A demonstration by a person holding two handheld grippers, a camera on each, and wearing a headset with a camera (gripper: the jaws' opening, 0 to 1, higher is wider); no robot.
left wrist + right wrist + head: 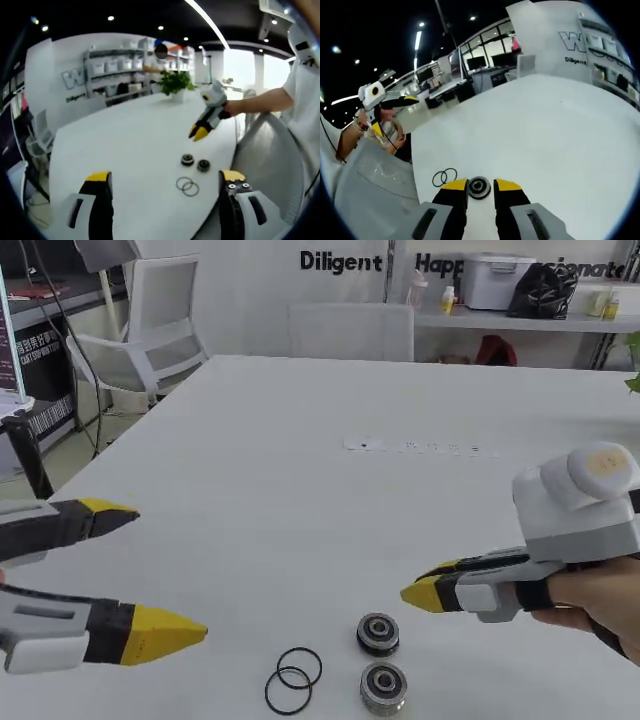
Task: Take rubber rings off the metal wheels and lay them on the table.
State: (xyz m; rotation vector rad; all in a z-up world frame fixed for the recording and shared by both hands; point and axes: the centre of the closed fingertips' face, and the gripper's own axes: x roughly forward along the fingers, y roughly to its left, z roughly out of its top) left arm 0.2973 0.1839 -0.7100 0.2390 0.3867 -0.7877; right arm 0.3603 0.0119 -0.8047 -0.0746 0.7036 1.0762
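Note:
Two small metal wheels [378,633] [383,686] stand side by side near the table's front edge. Two thin black rubber rings [294,680] lie overlapping on the table just left of them. My left gripper [172,574] hovers to the left of the rings, jaws wide open and empty. In the left gripper view, wheels [187,159] and rings [187,186] lie ahead between its jaws. My right gripper [405,593] hangs just above and right of the far wheel, jaws open a narrow gap. One wheel [479,187] sits just beyond its tips, with the rings [445,176] to the left.
The white table [330,490] stretches far back, with a thin strip of markings [410,447] mid-table. White chairs [150,330] stand at the far left and a shelf with boxes [500,285] at the back. A grey chair back [265,150] is close to the table's near edge.

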